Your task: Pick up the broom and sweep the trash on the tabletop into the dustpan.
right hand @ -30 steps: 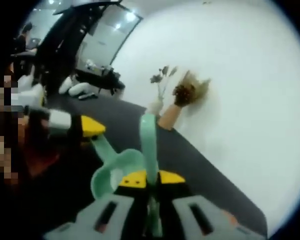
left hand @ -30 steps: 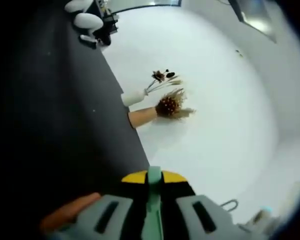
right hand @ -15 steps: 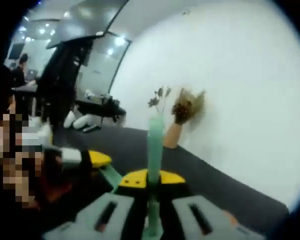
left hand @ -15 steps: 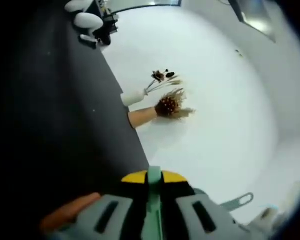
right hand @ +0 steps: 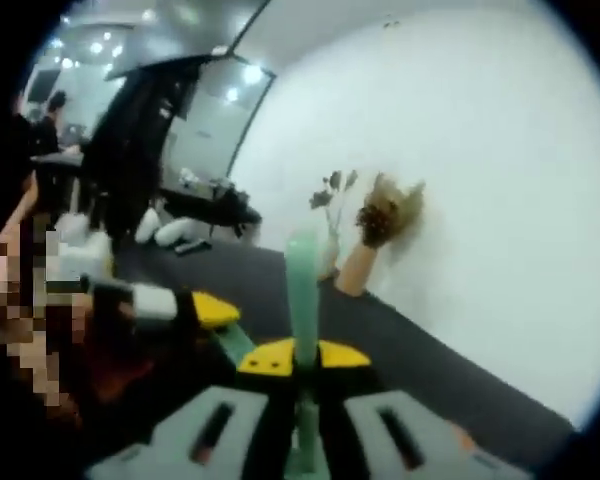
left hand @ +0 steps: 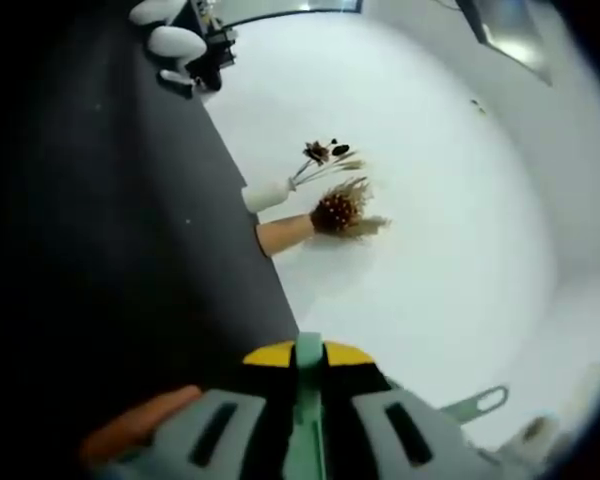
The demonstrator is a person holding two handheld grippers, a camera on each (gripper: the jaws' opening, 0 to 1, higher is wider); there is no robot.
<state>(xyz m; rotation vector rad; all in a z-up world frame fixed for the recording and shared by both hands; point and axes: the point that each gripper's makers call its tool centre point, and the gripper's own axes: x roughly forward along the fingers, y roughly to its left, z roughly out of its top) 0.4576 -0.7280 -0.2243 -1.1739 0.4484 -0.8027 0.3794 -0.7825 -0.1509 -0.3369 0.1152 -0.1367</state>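
Left tongs [left hand: 305, 400] are clamped together on a mint-green handle [left hand: 306, 420], probably the dustpan's. Right tongs [right hand: 298, 400] are clamped on another mint-green handle [right hand: 301, 300] that stands up along the jaws, probably the broom's. The left tongs also show in the right gripper view, holding their handle at the yellow tip. A looped green handle end [left hand: 477, 403] pokes in low right of the left gripper view. Dark counter [left hand: 130, 250] runs along a white wall [left hand: 430, 200], with 2 vases of dried flowers [left hand: 325, 205] at its edge. No trash can be made out. Both heads are hidden, so which tool is which can't be told for sure. Risks: a thin handle twisting in the grip, a wide sweep knocking the vases over.
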